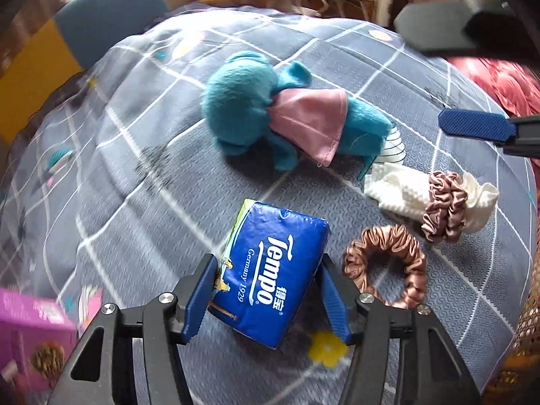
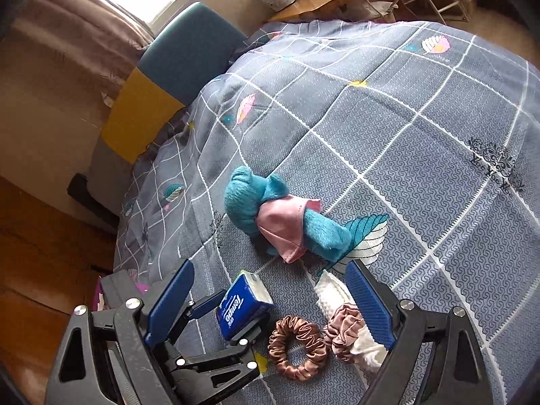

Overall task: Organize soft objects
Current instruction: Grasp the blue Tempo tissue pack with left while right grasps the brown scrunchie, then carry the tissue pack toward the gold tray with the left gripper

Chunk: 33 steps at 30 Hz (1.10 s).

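The left gripper (image 1: 268, 281) is set down over the blue Tempo tissue pack (image 1: 270, 270), with one blue finger on each long side. The fingers look pressed against the wrapper, so the pack seems to be pinched; it is probably being gripped so it can be carried to the pink box (image 1: 32, 334) at the bed's near edge, though that is only a guess. The pack lies tilted on the grey checked quilt (image 1: 135, 202).

The right gripper (image 2: 270, 303) is held spread wide above the hair ties, with nothing between its fingers, likely waiting its turn.

One tissue pack is counted. One teal plush toy (image 1: 243, 108) with a pink cloth is seen, lying on its side farther back. Two satin scrunchies are seen: a brown scrunchie (image 1: 384, 266) flat just beside the pack, and a mauve scrunchie (image 1: 445, 206) wrapped around one white bumpy cloth (image 1: 395, 192)
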Motion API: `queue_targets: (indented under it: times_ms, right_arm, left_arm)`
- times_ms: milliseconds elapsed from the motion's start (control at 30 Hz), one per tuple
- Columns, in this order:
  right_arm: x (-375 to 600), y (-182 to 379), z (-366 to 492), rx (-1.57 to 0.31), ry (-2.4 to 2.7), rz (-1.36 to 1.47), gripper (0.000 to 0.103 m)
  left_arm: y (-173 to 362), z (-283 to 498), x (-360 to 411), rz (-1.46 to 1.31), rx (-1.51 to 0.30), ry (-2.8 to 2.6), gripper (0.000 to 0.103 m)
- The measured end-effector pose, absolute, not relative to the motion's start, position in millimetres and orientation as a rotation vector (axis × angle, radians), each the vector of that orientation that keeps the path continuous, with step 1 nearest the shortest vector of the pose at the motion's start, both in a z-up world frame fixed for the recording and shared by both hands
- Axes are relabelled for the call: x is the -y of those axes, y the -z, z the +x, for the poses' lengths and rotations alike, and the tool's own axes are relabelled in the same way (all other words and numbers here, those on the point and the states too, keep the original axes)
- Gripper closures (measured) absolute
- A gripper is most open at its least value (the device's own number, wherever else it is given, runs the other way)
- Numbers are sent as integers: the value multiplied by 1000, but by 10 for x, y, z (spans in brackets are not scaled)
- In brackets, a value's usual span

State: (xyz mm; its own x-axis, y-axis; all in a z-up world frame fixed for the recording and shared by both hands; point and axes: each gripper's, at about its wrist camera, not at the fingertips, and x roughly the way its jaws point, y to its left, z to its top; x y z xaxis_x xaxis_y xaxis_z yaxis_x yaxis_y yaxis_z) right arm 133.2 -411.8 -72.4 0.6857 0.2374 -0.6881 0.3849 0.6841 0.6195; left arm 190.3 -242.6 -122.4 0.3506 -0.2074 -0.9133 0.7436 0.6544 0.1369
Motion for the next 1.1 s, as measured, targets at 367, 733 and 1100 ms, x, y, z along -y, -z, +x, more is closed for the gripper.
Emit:
queue_targets:
  times_ms: [367,733,1100]
  right_arm:
    - [3483,866,1579,-1036,-139,574,13]
    - [3124,1229,1658,-1231,-60,262,13]
    - [3028,1351,1594,-1254,29,34,80]
  left_arm:
    - [1078,1425,1599,315,-1099,402,43]
    - [926,906,1339,315,-1032,444,43]
    - [399,1170,1211,257,-941,437,43]
